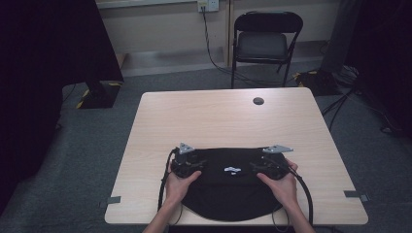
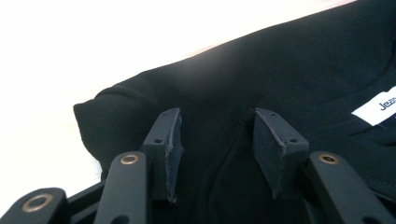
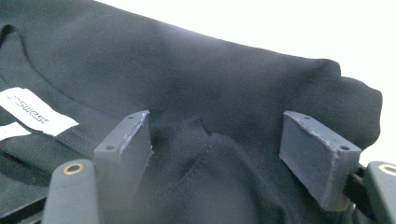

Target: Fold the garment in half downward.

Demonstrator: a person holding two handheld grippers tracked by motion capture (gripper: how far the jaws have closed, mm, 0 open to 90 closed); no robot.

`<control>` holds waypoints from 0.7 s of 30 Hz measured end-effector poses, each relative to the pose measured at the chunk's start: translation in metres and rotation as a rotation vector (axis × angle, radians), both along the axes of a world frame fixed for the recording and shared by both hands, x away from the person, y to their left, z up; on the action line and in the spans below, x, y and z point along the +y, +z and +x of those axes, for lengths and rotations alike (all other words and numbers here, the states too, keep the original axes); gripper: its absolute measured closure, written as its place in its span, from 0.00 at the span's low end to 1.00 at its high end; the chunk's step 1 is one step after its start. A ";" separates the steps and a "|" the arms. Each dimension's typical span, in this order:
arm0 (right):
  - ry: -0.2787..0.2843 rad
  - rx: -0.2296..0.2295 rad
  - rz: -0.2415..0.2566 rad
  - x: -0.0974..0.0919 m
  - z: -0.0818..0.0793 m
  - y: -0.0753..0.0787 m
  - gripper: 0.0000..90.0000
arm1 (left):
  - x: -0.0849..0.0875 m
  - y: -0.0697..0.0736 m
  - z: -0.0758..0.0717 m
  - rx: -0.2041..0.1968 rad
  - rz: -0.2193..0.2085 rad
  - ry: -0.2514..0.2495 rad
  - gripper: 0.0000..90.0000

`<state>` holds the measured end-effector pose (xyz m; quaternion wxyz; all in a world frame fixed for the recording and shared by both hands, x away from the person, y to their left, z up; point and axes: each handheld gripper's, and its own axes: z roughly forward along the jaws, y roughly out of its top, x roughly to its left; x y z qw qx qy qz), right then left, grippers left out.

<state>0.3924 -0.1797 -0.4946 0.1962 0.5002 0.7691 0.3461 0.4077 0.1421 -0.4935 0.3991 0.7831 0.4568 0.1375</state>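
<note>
A black garment (image 1: 228, 196) lies folded on the near half of the pale wooden table (image 1: 218, 116), a white neck label (image 1: 232, 169) at its middle. My left gripper (image 1: 196, 163) rests low over the garment's far left corner, held by a hand. In the left gripper view its jaws (image 2: 217, 119) stand apart over dark cloth (image 2: 280, 70), the label (image 2: 379, 106) off to the right. My right gripper (image 1: 261, 165) sits over the far right corner. Its pads (image 3: 128, 135) are wide apart with a raised fold of cloth (image 3: 210, 154) between them, not pinched.
A round cable hole (image 1: 258, 101) is in the table's far right part. Grey tape marks (image 1: 112, 199) sit at the near corners. A black folding chair (image 1: 265, 41) stands behind the table, with cables (image 1: 340, 77) on the floor.
</note>
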 end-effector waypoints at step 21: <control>0.004 0.037 0.007 0.017 0.036 0.004 0.28 | 0.013 -0.005 0.028 -0.049 -0.022 0.076 0.61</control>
